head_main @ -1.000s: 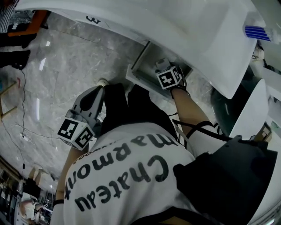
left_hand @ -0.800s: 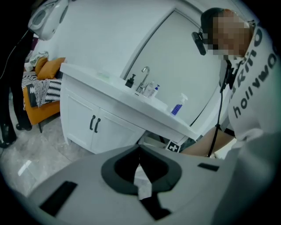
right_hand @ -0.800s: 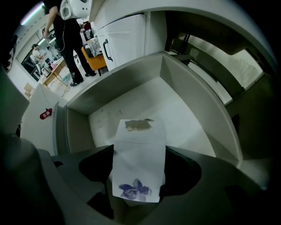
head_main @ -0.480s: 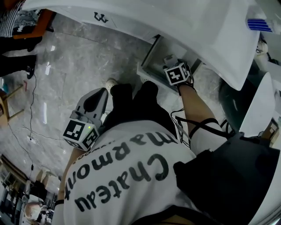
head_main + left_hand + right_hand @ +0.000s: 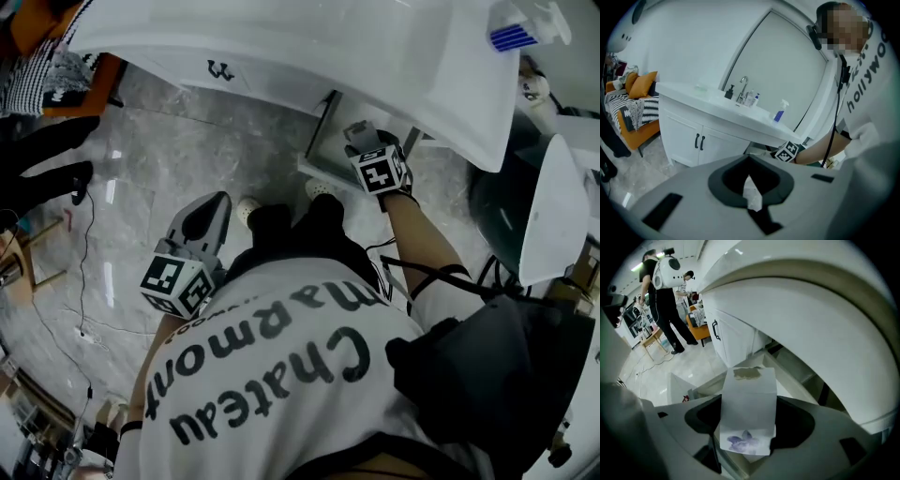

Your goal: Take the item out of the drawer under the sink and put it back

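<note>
White card is the stuff of the task's item: a small box [image 5: 748, 411] with a purple flower printed at its near end and a brownish patch at its far end. The right gripper [image 5: 748, 427] pinches it, one jaw against each long side. The box sits just under the overhanging edge of the vanity countertop [image 5: 811, 310], above the open drawer [image 5: 323, 172] below that countertop. How deep the drawer goes, and whether anything else lies in it, cannot be made out; the box and the jaws cover most of its opening.

In the head view the box does not show at all. The right gripper [image 5: 364, 142] reaches in beneath the countertop [image 5: 375, 56], so only its marker cube and rear housing show, and the drawer appears only as a pale strip of edge. The person's white printed shirt fills the lower part of that view and hides both forearms in part.

The left gripper [image 5: 208, 211] hangs out over the grey marble floor [image 5: 169, 159], well away from the countertop and on the person's left side. In its own view the left gripper [image 5: 752, 194] has its jaws pressed together, with only a thin pale sliver between them and nothing held.

On the countertop [image 5: 717, 105] stand a tap [image 5: 743, 89] and a spray bottle [image 5: 779, 112] with a blue body; other small bottles beside the tap are too small to tell apart. The mirror behind is cut off at the top.
</note>
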`<state>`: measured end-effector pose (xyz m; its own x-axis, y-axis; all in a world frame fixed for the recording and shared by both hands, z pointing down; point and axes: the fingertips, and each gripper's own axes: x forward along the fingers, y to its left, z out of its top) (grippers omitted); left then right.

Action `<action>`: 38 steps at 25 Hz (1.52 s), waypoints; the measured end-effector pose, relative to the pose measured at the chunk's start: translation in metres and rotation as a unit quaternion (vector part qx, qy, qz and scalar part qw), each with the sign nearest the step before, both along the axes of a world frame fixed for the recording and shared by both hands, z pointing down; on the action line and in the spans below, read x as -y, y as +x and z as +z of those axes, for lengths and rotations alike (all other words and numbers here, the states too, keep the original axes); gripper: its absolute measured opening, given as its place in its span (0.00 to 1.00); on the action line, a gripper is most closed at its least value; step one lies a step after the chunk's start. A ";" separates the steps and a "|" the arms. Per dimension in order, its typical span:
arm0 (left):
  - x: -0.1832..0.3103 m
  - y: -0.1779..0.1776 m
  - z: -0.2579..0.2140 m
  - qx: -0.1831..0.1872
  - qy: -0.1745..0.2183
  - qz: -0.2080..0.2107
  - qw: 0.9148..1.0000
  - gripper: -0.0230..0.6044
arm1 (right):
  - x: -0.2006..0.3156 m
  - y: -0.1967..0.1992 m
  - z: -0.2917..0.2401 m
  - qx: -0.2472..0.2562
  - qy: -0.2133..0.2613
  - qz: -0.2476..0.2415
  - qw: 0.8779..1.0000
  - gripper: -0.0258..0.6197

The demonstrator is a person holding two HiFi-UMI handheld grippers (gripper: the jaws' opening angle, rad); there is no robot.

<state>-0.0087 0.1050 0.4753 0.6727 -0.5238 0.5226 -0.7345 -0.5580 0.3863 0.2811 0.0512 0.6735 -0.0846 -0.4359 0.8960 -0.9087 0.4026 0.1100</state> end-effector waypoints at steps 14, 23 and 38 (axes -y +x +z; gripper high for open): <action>0.021 -0.025 -0.023 -0.028 0.043 -0.001 0.999 0.05 | -0.010 -0.038 -0.128 0.053 0.129 0.053 0.989 0.55; 0.046 -0.061 -0.087 -0.076 0.110 -0.044 0.990 0.05 | 0.026 -0.114 -0.273 0.148 0.281 0.028 0.948 0.55; 0.047 -0.177 -0.166 -0.122 0.191 -0.166 0.960 0.05 | 0.058 -0.258 -0.403 0.240 0.388 -0.104 0.884 0.55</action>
